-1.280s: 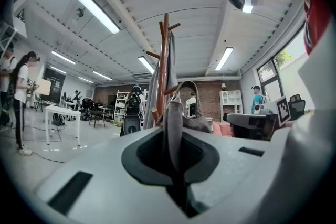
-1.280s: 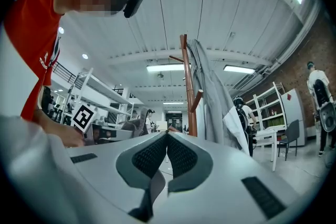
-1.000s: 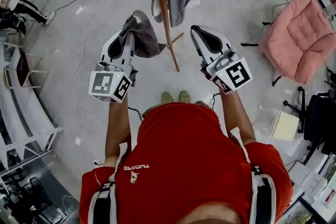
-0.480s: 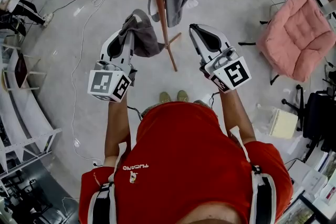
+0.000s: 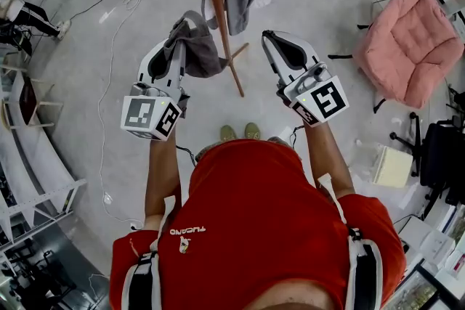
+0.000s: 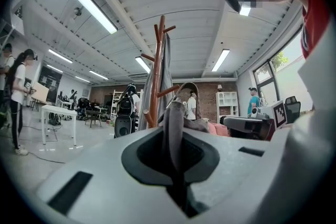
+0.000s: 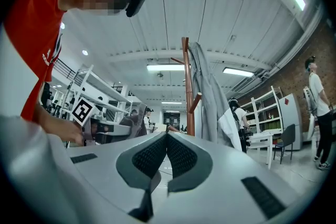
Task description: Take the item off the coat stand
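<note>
Left gripper (image 5: 176, 40) clamps the grey fabric item (image 5: 202, 56) beside the coat stand (image 5: 221, 11); right gripper (image 5: 269, 38), opposite side, closed, empty.

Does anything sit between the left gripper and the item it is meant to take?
Nothing visible does: the left gripper is shut on the dark grey item, which hangs beside the coat stand.

White "TUCANO" lettering (image 5: 189, 231) reads upside down on the person's red shirt (image 5: 254, 200).
</note>
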A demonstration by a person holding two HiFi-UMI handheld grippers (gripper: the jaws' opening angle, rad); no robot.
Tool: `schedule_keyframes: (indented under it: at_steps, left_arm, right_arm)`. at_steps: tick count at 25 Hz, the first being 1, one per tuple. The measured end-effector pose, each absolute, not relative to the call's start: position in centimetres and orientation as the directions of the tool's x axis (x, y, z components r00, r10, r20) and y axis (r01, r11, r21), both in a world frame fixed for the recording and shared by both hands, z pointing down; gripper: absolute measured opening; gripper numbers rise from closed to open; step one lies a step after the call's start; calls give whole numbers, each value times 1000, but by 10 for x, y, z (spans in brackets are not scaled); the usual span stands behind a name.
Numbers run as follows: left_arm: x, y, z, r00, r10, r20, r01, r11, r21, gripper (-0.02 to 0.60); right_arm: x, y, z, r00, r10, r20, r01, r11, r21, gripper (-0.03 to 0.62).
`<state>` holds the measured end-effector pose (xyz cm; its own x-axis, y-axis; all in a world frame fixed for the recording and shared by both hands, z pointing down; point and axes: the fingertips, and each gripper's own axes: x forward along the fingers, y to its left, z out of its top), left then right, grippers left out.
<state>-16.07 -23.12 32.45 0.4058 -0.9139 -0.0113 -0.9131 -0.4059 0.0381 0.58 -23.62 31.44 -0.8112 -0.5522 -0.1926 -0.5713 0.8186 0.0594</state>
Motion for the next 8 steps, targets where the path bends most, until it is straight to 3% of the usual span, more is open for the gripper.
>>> schedule_keyframes:
  at_steps: [8]
  left_arm:
    - [-158,-230,326,412,-911,-9,-910,-412,39,18]
  right_arm:
    - [7,-235,317,-810,-554,-192,-573,817,58,25]
